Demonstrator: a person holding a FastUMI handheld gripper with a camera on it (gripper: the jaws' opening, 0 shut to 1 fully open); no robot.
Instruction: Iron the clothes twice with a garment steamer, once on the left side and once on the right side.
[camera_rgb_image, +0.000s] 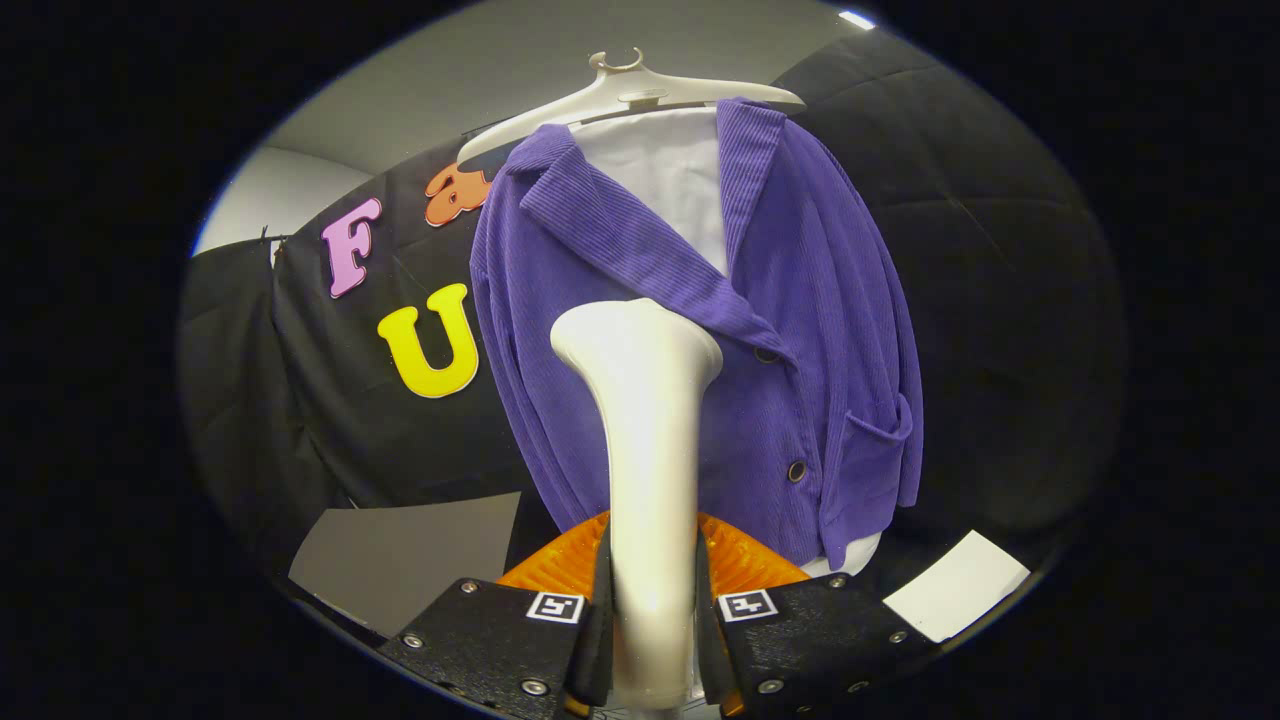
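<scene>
A purple corduroy jacket (800, 300) hangs on a white hanger (630, 95) over a white shirt (670, 175), in front of the black cloth wall. A white garment steamer (645, 430) stands upright between my fingers, its handle pinched from both sides. Its flared head (635, 335) sits at the jacket's left lapel, around chest height; whether it touches the fabric I cannot tell. My gripper (650, 610) is shut on the steamer handle. The steamer hides the jacket's lower middle.
A grey sheet (410, 560) lies low to the left of the fingers and a white sheet (955, 585) low to the right. The black cloth wall (1000, 300) closes in behind the jacket on both sides.
</scene>
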